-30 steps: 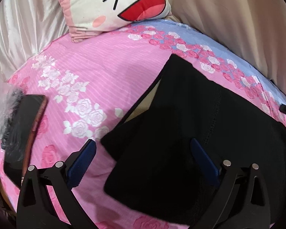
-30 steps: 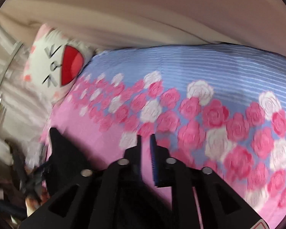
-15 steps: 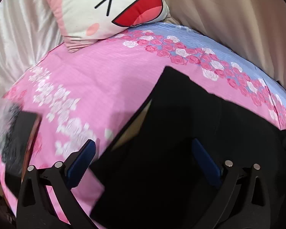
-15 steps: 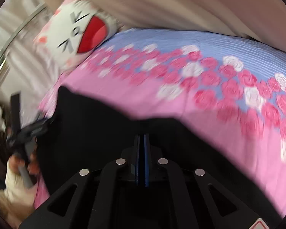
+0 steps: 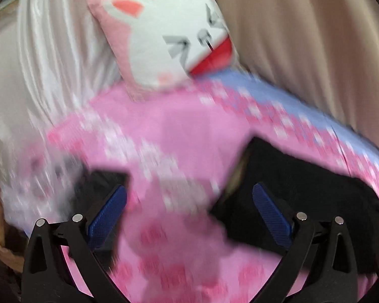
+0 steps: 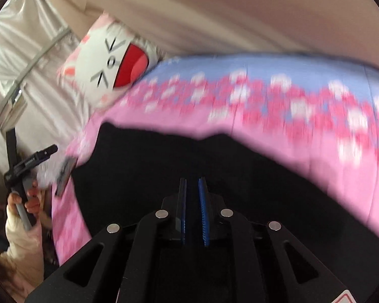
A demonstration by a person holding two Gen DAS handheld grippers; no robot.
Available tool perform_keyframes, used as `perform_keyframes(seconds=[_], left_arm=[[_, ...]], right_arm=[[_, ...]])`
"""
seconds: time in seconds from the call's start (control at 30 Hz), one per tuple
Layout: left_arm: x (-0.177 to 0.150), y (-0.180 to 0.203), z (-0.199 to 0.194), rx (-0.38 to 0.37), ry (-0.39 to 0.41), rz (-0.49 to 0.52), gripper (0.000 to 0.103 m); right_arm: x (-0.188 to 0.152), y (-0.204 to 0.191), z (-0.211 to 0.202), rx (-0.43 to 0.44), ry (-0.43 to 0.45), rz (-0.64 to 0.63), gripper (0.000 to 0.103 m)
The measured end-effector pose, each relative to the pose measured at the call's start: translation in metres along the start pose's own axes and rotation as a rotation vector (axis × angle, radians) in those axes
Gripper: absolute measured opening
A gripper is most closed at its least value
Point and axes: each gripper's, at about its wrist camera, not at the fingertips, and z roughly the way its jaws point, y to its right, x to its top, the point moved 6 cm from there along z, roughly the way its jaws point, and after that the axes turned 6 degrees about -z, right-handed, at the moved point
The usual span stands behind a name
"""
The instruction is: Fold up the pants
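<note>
The black pants [image 5: 303, 189] lie folded on the pink flowered bedsheet [image 5: 169, 139], at the right of the blurred left wrist view. My left gripper [image 5: 189, 202] is wide open and empty, above the sheet to the left of the pants. In the right wrist view the pants [image 6: 176, 156] fill the lower middle. My right gripper [image 6: 192, 197] hovers over them with its jaws parted by a narrow gap and nothing between them. The left gripper [image 6: 30, 161] also shows at the far left of the right wrist view, in a hand.
A cat-face pillow [image 5: 174, 32] leans at the head of the bed; it also shows in the right wrist view [image 6: 111, 68]. A dark phone [image 5: 98, 184] lies on the sheet left of the pants. Beige curtain [image 5: 303, 50] and white satin fabric [image 5: 50, 63] border the bed.
My left gripper has swung left and up, off the pants. My right gripper has pulled back and parted its jaws slightly, leaving the pants on the bed.
</note>
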Motion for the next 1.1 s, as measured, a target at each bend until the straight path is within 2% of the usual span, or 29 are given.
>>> perform_keyframes(seconds=[0.07, 0.1, 0.17, 0.2, 0.27, 0.33, 0.37, 0.4, 0.43, 0.47, 0.53, 0.6, 0.63, 0.67, 0.7, 0.73, 0.77, 0.8, 0.87, 0.9, 1.0, 1.07, 1.1], left_arm=[[-0.030, 0.006, 0.006, -0.084, -0.098, -0.054, 0.098], [-0.049, 0.010, 0.012, -0.172, -0.163, -0.115, 0.098], [-0.067, 0.018, 0.024, -0.306, -0.255, -0.219, 0.098], [-0.073, 0.023, 0.033, -0.394, -0.315, -0.300, 0.098], [-0.071, 0.027, 0.038, -0.457, -0.332, -0.372, 0.098], [-0.060, 0.033, 0.046, -0.504, -0.337, -0.390, 0.098], [-0.056, 0.033, 0.051, -0.491, -0.340, -0.396, 0.096], [-0.051, 0.033, 0.057, -0.458, -0.334, -0.399, 0.071], [-0.045, 0.034, 0.060, -0.431, -0.327, -0.380, 0.020], [-0.036, 0.035, 0.060, -0.384, -0.311, -0.340, 0.012], [-0.007, 0.049, 0.033, -0.477, -0.194, -0.275, 0.012], [0.006, 0.059, 0.011, -0.474, -0.067, -0.182, 0.013], [0.005, 0.063, 0.010, -0.432, -0.020, -0.126, 0.016], [0.001, 0.063, 0.021, -0.366, -0.007, -0.079, 0.017], [-0.010, 0.057, 0.047, -0.277, -0.059, -0.072, 0.018], [-0.027, 0.046, 0.073, -0.238, -0.166, -0.120, 0.018], [-0.036, 0.039, 0.081, -0.265, -0.201, -0.163, 0.019], [-0.039, 0.031, 0.071, -0.305, -0.152, -0.196, 0.022], [-0.041, 0.026, 0.056, -0.312, -0.141, -0.193, 0.025], [-0.039, 0.023, 0.046, -0.306, -0.108, -0.188, 0.026], [-0.027, 0.038, 0.034, -0.291, -0.038, -0.106, 0.026], [-0.019, 0.052, 0.037, -0.279, -0.005, -0.051, 0.022], [-0.013, 0.059, 0.036, -0.262, 0.029, -0.014, 0.015]], right_arm=[[-0.015, -0.022, 0.005, 0.017, -0.036, -0.044, 0.013], [-0.016, -0.033, 0.009, 0.022, -0.044, -0.072, 0.017], [-0.017, -0.061, 0.017, 0.049, -0.045, -0.123, 0.039], [-0.017, -0.069, 0.018, 0.058, -0.043, -0.137, 0.041], [-0.016, -0.083, 0.021, 0.080, -0.046, -0.152, 0.041], [-0.015, -0.088, 0.020, 0.073, -0.038, -0.149, 0.041], [-0.018, -0.090, 0.019, 0.070, -0.039, -0.147, 0.041], [-0.019, -0.090, 0.018, 0.056, -0.037, -0.143, 0.041], [-0.019, -0.088, 0.018, 0.042, -0.034, -0.139, 0.041], [-0.020, -0.086, 0.016, 0.026, -0.033, -0.129, 0.041], [-0.020, -0.081, 0.011, 0.019, -0.019, -0.108, 0.041], [-0.021, -0.076, 0.008, 0.019, -0.013, -0.093, 0.041], [-0.022, -0.073, 0.009, 0.015, -0.013, -0.086, 0.041], [-0.022, -0.070, 0.012, 0.017, -0.019, -0.076, 0.041], [-0.024, -0.067, 0.014, 0.014, -0.025, -0.067, 0.041], [-0.025, -0.064, 0.016, 0.012, -0.031, -0.058, 0.041], [-0.027, -0.061, 0.017, 0.015, -0.041, -0.047, 0.041], [-0.028, -0.061, 0.017, 0.020, -0.045, -0.045, 0.041], [-0.025, -0.064, 0.018, 0.027, -0.050, -0.059, 0.045], [-0.023, -0.068, 0.019, 0.030, -0.047, -0.075, 0.047], [-0.016, -0.077, 0.027, 0.054, -0.045, -0.096, 0.048], [-0.014, -0.082, 0.033, 0.075, -0.046, -0.093, 0.048], [-0.014, -0.084, 0.034, 0.071, -0.047, -0.096, 0.048]])
